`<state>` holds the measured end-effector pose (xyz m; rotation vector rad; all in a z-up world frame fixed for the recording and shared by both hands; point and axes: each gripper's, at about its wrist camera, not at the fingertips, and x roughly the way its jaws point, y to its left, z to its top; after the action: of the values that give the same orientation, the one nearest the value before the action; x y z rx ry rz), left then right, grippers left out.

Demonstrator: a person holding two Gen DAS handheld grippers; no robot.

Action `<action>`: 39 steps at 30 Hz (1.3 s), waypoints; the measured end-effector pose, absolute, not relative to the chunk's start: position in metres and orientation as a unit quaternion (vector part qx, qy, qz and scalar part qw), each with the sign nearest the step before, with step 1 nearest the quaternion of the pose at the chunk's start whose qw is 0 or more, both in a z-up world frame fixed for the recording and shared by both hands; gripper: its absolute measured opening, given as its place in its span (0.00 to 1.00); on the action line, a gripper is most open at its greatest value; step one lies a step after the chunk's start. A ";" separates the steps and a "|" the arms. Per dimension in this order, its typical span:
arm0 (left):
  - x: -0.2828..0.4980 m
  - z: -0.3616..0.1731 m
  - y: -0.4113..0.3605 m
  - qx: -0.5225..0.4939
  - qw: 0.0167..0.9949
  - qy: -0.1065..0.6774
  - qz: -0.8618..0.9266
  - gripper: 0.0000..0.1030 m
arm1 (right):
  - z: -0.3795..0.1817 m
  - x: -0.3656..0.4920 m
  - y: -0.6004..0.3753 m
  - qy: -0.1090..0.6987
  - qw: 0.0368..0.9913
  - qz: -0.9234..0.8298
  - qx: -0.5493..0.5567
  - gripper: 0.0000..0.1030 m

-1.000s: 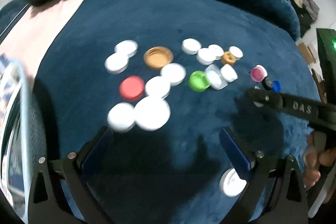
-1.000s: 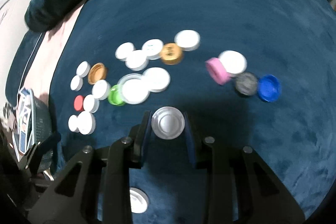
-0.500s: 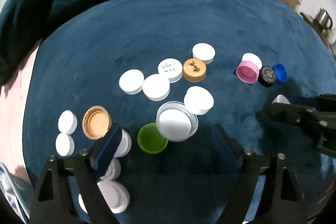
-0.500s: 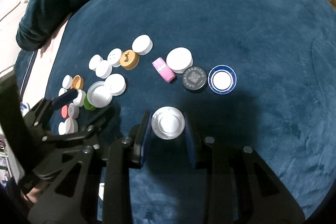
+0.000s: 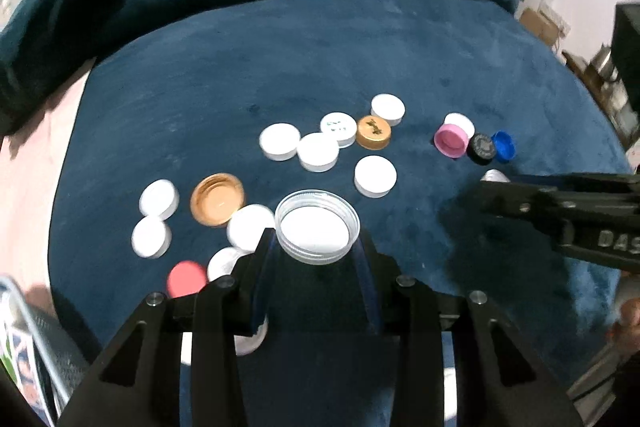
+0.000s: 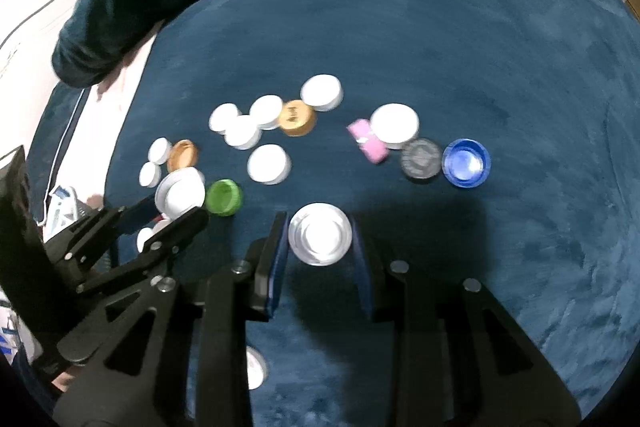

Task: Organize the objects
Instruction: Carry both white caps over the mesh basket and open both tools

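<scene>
A left claw (image 5: 318, 247) now clamps a large clear lid (image 5: 317, 225) with a white liner between its blue pads; half a second ago those pads stood wide apart with the lid lying free on the blue blanket (image 5: 320, 59). That closes the pick-up step, in all likelihood, and leaves only the carry to wherever this lid belongs. Just left of the claw lie a red cap (image 5: 186, 278), several white caps (image 5: 159, 199) and an upturned gold cap (image 5: 217, 199); ahead of it sits a cluster of white caps around a second, printed gold cap (image 5: 374, 133). A green cap (image 6: 224, 197), hidden in the left view, shows in the right view just beside the held lid.

Further right, a pink cap (image 6: 368, 141), a black cap (image 6: 422, 159) and a blue cap (image 6: 466, 163) stand in a touching row ahead of the right claw (image 6: 320, 247). That claw keeps its hold on a silvery metal lid (image 6: 320, 239), as it did a second ago, poised short of the row, where the lid may be set down.
</scene>
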<state>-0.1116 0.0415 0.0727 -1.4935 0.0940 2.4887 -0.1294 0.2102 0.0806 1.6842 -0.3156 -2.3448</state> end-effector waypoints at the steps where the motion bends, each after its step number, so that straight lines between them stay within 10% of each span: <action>1: -0.108 0.077 0.037 -0.510 0.117 0.024 0.852 0.38 | 0.083 -0.128 0.204 -0.106 0.123 -0.802 0.575 0.30; 30: 0.047 0.159 -0.271 -0.385 -0.201 -0.247 0.866 0.39 | 0.169 -0.053 -0.097 -0.047 0.436 -0.748 0.498 0.31; 32: 0.050 0.158 -0.271 -0.391 -0.211 -0.238 0.864 0.71 | 0.166 -0.052 -0.108 -0.044 0.440 -0.738 0.509 0.42; 34: 0.051 0.156 -0.273 -0.390 -0.235 -0.222 0.862 0.83 | 0.165 -0.052 -0.106 -0.044 0.429 -0.748 0.504 0.62; 39: 0.049 0.152 -0.271 -0.405 -0.251 -0.204 0.855 0.87 | 0.159 -0.070 -0.076 -0.082 0.393 -0.761 0.510 0.90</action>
<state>0.0489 -0.2709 0.1518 -1.5268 -0.7679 3.2247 -0.0697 -0.0760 0.1593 1.2940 -0.2071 -1.9320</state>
